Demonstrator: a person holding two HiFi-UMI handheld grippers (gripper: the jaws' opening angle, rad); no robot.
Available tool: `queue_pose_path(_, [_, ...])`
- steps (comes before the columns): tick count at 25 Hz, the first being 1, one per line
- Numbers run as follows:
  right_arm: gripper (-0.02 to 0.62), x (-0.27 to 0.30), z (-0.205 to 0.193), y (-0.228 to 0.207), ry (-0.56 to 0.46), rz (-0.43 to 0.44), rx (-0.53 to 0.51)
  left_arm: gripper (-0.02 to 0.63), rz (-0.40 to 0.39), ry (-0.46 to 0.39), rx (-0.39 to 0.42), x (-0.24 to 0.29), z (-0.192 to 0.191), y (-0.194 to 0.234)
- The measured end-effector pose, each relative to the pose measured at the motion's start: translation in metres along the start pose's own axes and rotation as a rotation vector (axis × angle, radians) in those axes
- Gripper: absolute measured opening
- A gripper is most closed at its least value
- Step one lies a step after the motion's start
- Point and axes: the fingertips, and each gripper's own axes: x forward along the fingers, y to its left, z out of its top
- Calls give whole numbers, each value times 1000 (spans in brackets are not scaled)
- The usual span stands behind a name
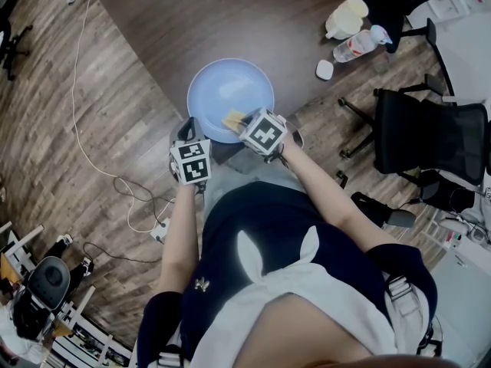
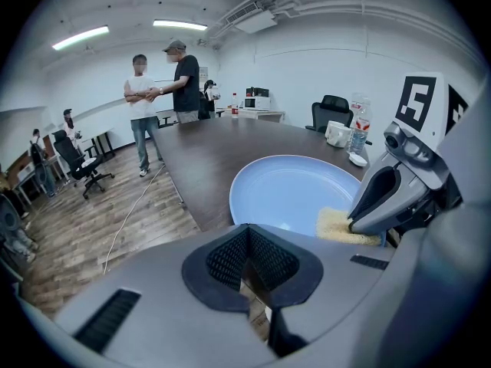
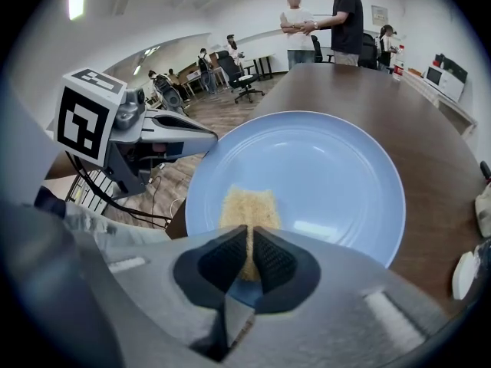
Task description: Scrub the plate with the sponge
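A round light-blue plate (image 1: 230, 90) lies at the near edge of the dark table (image 1: 230, 21). A yellow sponge (image 1: 232, 119) rests on the plate's near rim, and my right gripper (image 1: 244, 123) is shut on it. In the right gripper view the sponge (image 3: 247, 205) sticks out past the pads onto the plate (image 3: 322, 175). My left gripper (image 1: 184, 135) hovers just off the table edge beside the plate's near-left rim, shut with nothing between its pads. The left gripper view shows the plate (image 2: 291, 190), the sponge (image 2: 339, 225) and the right gripper (image 2: 383, 198) ahead.
On the table's far right stand a cream jug (image 1: 345, 18), a plastic bottle (image 1: 359, 44) and a small white lid (image 1: 324, 69). A black office chair (image 1: 430, 133) is to the right. A white cable (image 1: 100, 152) runs over the wood floor. Two people (image 2: 163, 98) stand at the table's far end.
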Motion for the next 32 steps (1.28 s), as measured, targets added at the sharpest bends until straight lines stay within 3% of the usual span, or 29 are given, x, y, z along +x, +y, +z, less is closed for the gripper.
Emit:
queue_pose_path(7, [23,4,23,18,-27,37,-115,5,-1,-5,0,-3,6,1])
queue_pose_path(15, [23,11,25,33,8,72,-173,5,-3,-10,-9,1,3,2])
queue_pose_path(19, [25,13,29,35,-9,80,-172,6,-11,-12,6,-2,9,2])
queue_pose_path(23, [40,15,25,30,-14,66,-104,5,-31,-16,12,-4,9,3])
queue_pose_path(26, [77,8,35,33,-79,64,-72,5,-37,-30,16,-9,9,4])
queue_pose_path(32, [75,-21,59,31,-271,-2,-20,6,-81,-95,38,-32,28,-4])
